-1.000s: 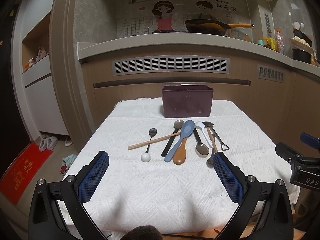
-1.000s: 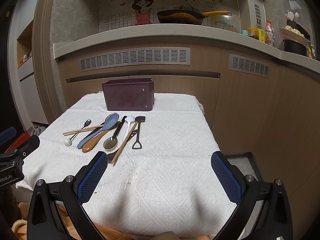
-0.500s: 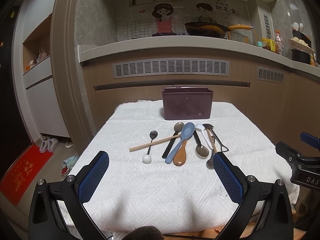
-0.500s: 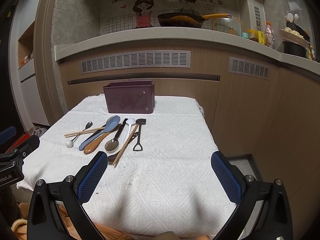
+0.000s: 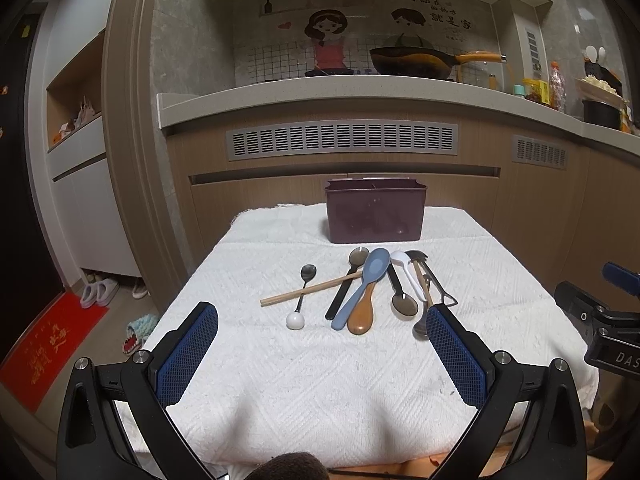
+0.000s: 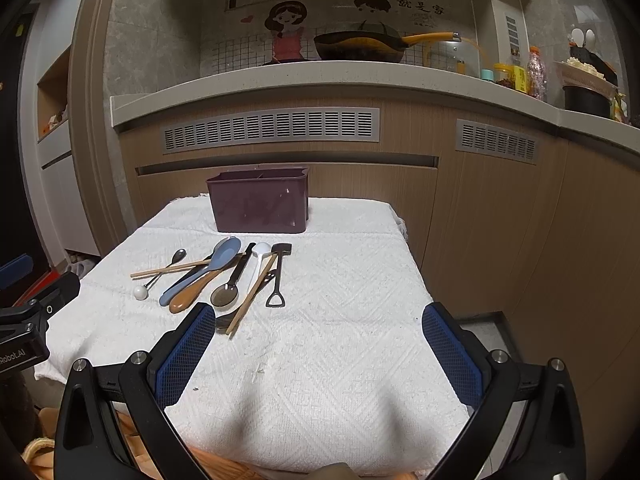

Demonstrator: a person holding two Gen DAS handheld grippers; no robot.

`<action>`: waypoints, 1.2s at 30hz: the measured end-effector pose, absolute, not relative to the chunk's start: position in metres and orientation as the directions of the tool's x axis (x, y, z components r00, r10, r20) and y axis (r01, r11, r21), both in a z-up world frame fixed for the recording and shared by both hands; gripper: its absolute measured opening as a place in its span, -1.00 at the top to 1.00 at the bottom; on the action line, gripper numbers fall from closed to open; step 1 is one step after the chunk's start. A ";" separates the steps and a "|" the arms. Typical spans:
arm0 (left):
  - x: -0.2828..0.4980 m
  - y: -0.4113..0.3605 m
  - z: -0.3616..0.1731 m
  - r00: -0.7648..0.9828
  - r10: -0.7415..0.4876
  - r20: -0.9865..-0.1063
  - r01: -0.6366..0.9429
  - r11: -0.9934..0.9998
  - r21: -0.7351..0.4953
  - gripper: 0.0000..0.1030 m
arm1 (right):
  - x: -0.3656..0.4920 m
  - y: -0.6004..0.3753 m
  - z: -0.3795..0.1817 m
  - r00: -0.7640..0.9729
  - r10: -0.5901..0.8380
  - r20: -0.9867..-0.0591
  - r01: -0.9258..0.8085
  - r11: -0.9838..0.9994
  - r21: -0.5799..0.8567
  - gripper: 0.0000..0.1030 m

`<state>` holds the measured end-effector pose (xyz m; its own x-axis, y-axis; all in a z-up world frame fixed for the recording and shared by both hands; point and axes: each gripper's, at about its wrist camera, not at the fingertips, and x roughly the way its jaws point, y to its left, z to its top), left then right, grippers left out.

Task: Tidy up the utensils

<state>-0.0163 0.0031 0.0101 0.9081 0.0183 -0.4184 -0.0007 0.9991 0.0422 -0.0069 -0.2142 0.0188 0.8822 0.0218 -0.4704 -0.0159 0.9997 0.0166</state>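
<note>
On the white towel (image 5: 320,380), centre of the table: a loose cluster of utensils lies flat, just in front of a dark purple holder.
Utensil holder (image 5: 375,210): an open-topped, divided box, upright at 12 o'clock from the cluster, near the towel's far edge.
Blue spoon (image 5: 366,284): lies bowl towards the holder, resting over a brown wooden spoon (image 5: 362,314).
Chopstick (image 5: 312,289): lies slantwise at 9 o'clock in the cluster, crossing a small ball-ended spoon (image 5: 301,298) and a dark-handled spoon (image 5: 346,282).
Right of the blue spoon: a dark metal spoon (image 5: 402,298), bowl towards the viewer; a white spoon (image 5: 406,270); a second chopstick (image 6: 250,296); a small black shovel-shaped utensil (image 6: 278,274) at 3 o'clock.
Left gripper (image 5: 322,354): blue-padded fingers spread wide, nothing between them, hovering above the towel's near edge, apart from the utensils.
Right gripper (image 6: 314,354): fingers likewise spread wide and empty, to the right of the cluster; its left pad overlaps the near tip of the second chopstick in its own view.
Beyond the table: wooden cabinets with grey vent grilles, a countertop (image 5: 360,90) carrying a wok (image 5: 416,60).
At 8 o'clock on the floor: a red mat (image 5: 48,350) and slippers.
</note>
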 end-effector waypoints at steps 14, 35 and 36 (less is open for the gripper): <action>-0.017 0.005 0.015 0.909 0.023 -0.417 -0.005 0.999 0.044 -1.00 | -0.007 -0.215 0.019 0.882 0.023 -0.471 -0.016 1.000 0.018 -0.99; -0.006 0.002 0.010 0.888 0.017 -0.460 0.007 0.999 0.049 -1.00 | -0.005 -0.213 0.020 0.885 0.019 -0.466 -0.018 1.000 0.006 -0.99; -0.005 0.002 0.010 0.886 0.015 -0.463 0.009 0.999 0.049 -1.00 | -0.005 -0.213 0.020 0.886 0.019 -0.463 -0.018 1.000 0.006 -0.99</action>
<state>-0.0046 0.0023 0.0096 0.8861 0.0147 -0.4632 0.0089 0.9988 0.0487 -0.0052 -0.2131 0.0204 0.8859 0.0190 -0.4634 -0.0181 0.9998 0.0062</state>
